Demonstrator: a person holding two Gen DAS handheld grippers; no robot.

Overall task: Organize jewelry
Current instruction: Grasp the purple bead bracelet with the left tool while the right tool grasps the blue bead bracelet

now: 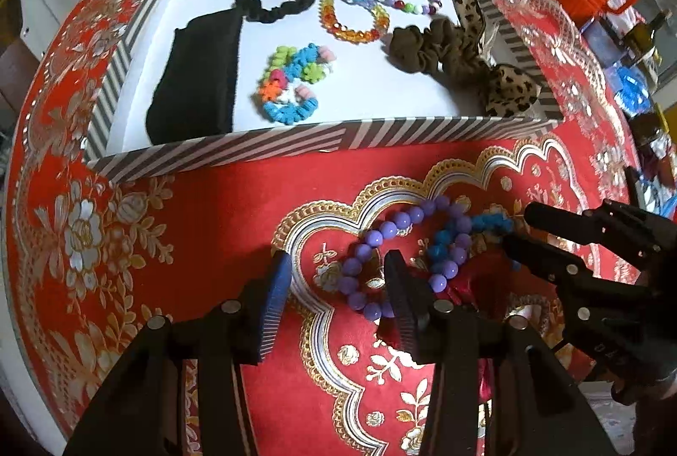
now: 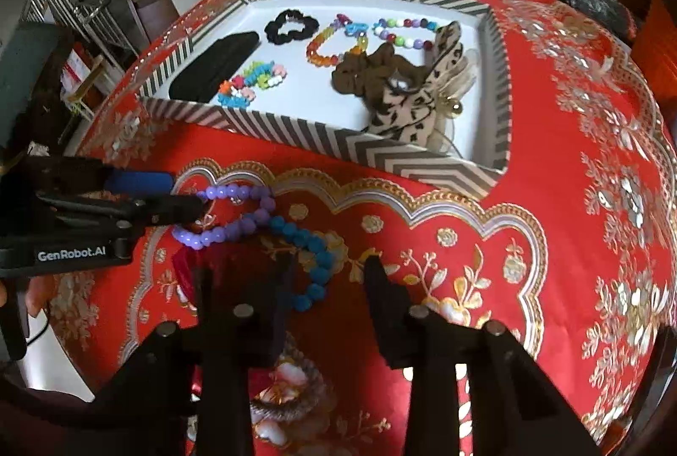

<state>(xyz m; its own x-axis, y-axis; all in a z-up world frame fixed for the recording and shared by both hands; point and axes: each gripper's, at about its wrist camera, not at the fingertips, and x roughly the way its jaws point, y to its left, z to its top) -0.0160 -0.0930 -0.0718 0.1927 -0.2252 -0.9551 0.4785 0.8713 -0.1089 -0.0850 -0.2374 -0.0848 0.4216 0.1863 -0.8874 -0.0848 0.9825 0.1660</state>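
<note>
Red brocade worktop (image 1: 211, 210) | striped tray (image 1: 220, 149) already held sorted pieces | purple bracelet (image 1: 381, 232) and blue bracelet (image 2: 304, 240) lay tangled outside | my left gripper (image 1: 338, 265) apart, straddling purple | right gripper (image 2: 326, 265) apart astride blue, to separate.

The right hand-held gripper (image 2: 328, 274) stands apart-jawed over a blue bead bracelet (image 2: 311, 253) on the red tabletop (image 2: 550, 244); a purple bead bracelet (image 2: 237, 215) lies just left, the striped tray (image 2: 381, 153) beyond.

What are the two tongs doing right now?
Left tongs: open, straddling the purple bead bracelet.
Right tongs: open, blue bead bracelet between them, not gripped.
</note>
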